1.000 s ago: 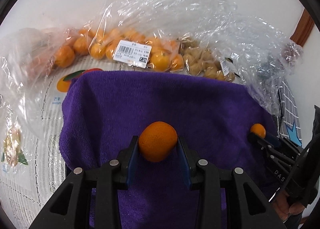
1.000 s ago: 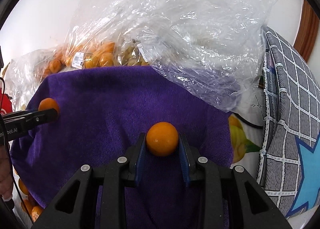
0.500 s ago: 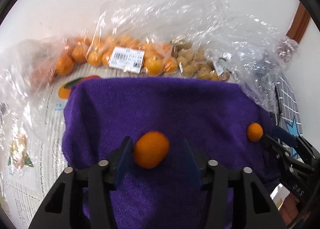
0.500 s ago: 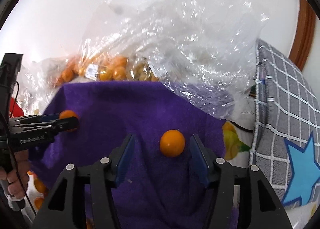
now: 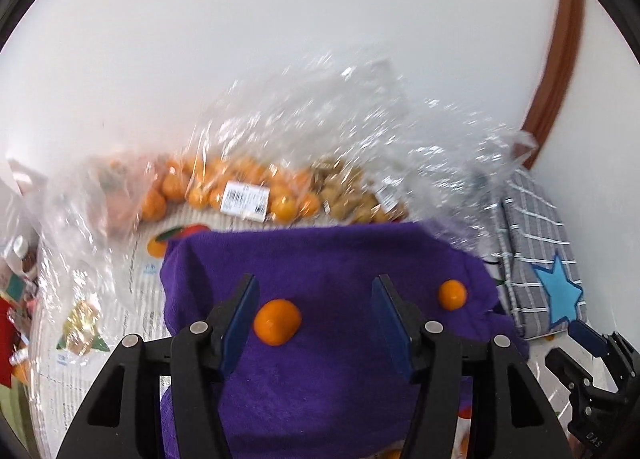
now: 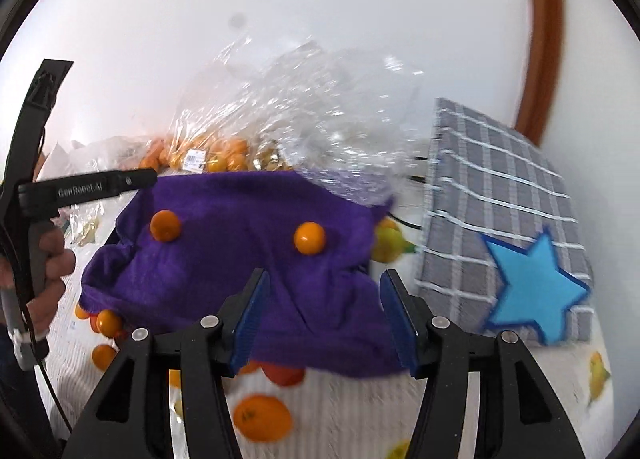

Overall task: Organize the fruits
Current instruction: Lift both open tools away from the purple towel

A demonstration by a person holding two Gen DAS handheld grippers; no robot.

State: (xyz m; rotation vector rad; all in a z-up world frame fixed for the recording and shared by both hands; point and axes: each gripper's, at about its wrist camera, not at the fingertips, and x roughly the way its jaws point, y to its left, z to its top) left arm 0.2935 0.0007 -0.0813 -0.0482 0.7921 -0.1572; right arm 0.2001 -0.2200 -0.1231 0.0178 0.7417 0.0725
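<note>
At the far left of the left wrist view, a red package [image 5: 9, 333] is cut off by the lens edge and blurred past telling. Beside it lie clear plastic bags [image 5: 304, 147], smeared by motion; through them show a heap of oranges [image 5: 224, 189] with a white price label [image 5: 245, 201], and paler brownish fruit [image 5: 348, 199] whose kind cannot be made out. A purple towel [image 5: 320, 259] is spread in front of the bags. The left gripper [image 5: 316, 313] stands with its jaws wide apart and holds nothing; one orange [image 5: 277, 321] rests on the towel just inside the left finger [image 5: 240, 315], whether touching it or not cannot be told. A second orange [image 5: 452, 294] sits farther right on the towel, outside the jaws. At the right edge lies a grey checked cloth with a blue star [image 5: 536, 255], and only a dark part of the other tool shows in the lower corner.

In the right wrist view, a hand [image 6: 50, 271] at the left edge holds the left gripper's handle, half cut off. Both oranges lie on the towel, well apart. The right gripper [image 6: 326, 317] is also spread wide and empty, raised clear of the nearer orange. Loose oranges [image 6: 262, 417] lie on the patterned tablecloth [image 6: 360, 411] below the towel's hem, some partly hidden under it and others behind the gripper's body.
</note>
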